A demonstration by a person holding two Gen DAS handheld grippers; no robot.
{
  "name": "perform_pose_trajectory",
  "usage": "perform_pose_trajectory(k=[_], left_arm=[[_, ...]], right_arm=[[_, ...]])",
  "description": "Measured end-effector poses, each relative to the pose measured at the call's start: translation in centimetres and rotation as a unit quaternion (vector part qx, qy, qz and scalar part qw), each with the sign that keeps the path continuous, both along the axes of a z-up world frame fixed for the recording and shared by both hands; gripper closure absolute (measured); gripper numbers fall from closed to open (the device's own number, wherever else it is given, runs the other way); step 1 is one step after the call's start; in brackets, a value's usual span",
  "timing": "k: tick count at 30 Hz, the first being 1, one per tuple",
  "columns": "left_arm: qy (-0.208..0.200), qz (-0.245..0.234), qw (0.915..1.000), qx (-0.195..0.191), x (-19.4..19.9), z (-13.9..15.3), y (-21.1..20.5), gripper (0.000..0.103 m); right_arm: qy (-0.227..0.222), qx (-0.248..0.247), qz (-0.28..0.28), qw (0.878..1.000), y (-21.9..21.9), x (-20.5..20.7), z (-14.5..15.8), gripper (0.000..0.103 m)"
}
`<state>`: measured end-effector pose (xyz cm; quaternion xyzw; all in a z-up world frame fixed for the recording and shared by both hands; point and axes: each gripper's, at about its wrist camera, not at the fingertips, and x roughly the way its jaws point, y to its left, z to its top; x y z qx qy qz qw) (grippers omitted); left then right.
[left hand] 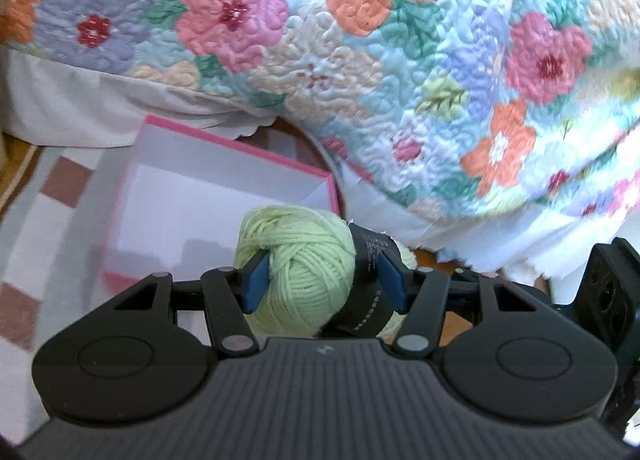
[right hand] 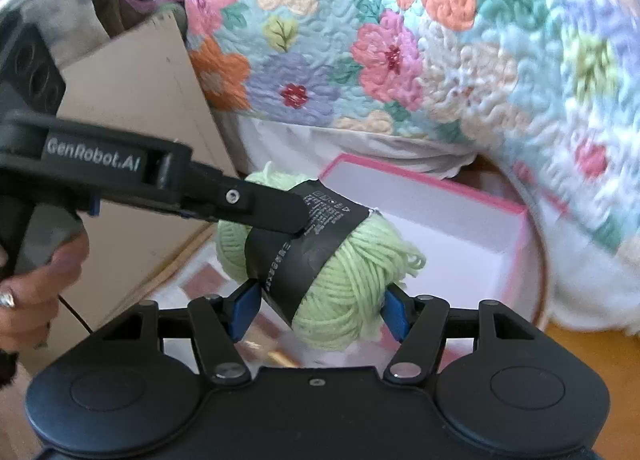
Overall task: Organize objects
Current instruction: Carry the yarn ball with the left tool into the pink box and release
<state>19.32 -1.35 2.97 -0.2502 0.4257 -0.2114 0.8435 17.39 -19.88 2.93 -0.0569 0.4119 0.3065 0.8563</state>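
A light green yarn ball (left hand: 304, 260) with a black paper band (left hand: 368, 292) is held in the air by both grippers. My left gripper (left hand: 322, 280) is shut on it, one blue pad on the yarn, the other on the band. My right gripper (right hand: 320, 310) is shut on the same yarn ball (right hand: 348, 280) from below, and the left gripper's finger (right hand: 260, 207) presses the band (right hand: 296, 256) from the upper left. An open pink box (left hand: 192, 195) with a white inside lies just beyond the yarn; it also shows in the right wrist view (right hand: 452, 219).
A floral quilt (left hand: 360, 39) hangs over a bed behind and to the right of the box. A checked rug (left hand: 48, 211) lies under the box. A cardboard panel (right hand: 140, 99) stands at the left. A hand (right hand: 36, 284) holds the left gripper's handle.
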Motion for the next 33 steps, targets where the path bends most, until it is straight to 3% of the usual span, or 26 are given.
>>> perform_pose_trajectory(k=[4,6,10,16,21,26,29,33], left_arm=[[0.030,0.005,0.9981,-0.054,3.4,-2.1,0.0,0.048],[0.044,0.008,0.9971,-0.061,4.7,-3.6,0.0,0.048],[0.067,0.012,0.9962,-0.054,7.2,-7.0,0.0,0.048],[0.113,0.008,0.9930,-0.031,10.3,-13.3,-0.7,0.048],[0.144,0.001,0.9891,-0.033,11.9,-16.7,-1.5,0.048],[0.162,-0.013,0.9858,-0.044,12.2,-18.2,-2.7,0.049],[0.163,-0.023,0.9862,-0.021,12.3,-18.8,-3.8,0.053],[0.175,-0.033,0.9839,-0.007,12.0,-19.9,-4.9,0.058]], right_arm=[[-0.002,-0.044,0.003,0.999,-0.8,3.0,0.2,0.035],[0.012,-0.047,-0.001,0.999,-1.3,4.5,-0.5,0.035],[0.021,-0.062,0.001,0.998,-1.1,7.1,-2.9,0.035],[0.072,-0.054,-0.018,0.996,-1.1,10.6,-9.3,0.035],[0.084,-0.090,-0.025,0.992,-0.4,11.6,-13.8,0.035],[0.085,-0.131,-0.034,0.987,-0.7,12.2,-15.1,0.034],[0.071,-0.163,-0.035,0.983,-0.7,12.1,-15.5,0.030],[0.064,-0.163,-0.053,0.983,-1.3,12.1,-15.7,0.031]])
